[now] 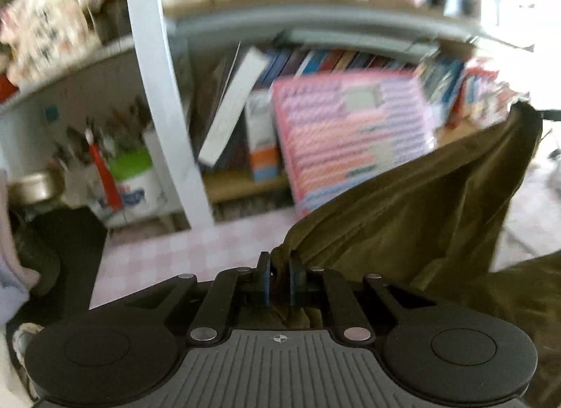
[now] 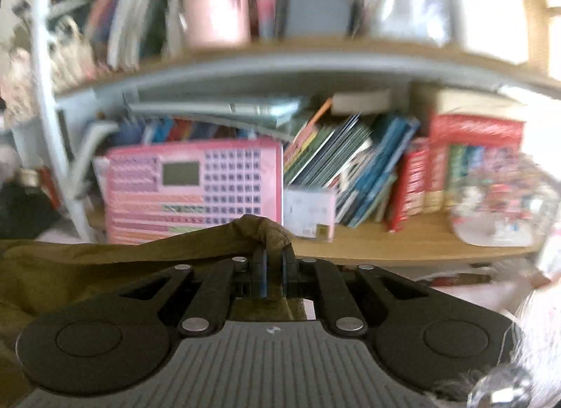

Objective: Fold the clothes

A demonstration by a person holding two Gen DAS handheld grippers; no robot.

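One olive-green garment (image 1: 413,204), soft matte woven cloth, creased, spans the left wrist view: it rises from the left gripper (image 1: 279,278) up toward the right edge, lifted clear of a pink-and-white checked tabletop (image 1: 182,253). Jaws are clenched on a bunched corner of it. Behind, blurred: a white shelf post (image 1: 157,92), a flat pink toy tablet (image 1: 350,134), leaning books (image 1: 228,113).

Right wrist view: the right gripper (image 2: 274,264), held level, pinches a rolled wad of the same garment (image 2: 266,231), cloth trailing left and low. Beyond, smeared by motion: the pink tablet (image 2: 193,190), slanted books (image 2: 350,169), a wooden shelf board (image 2: 403,243). Lower right corner is indistinct.
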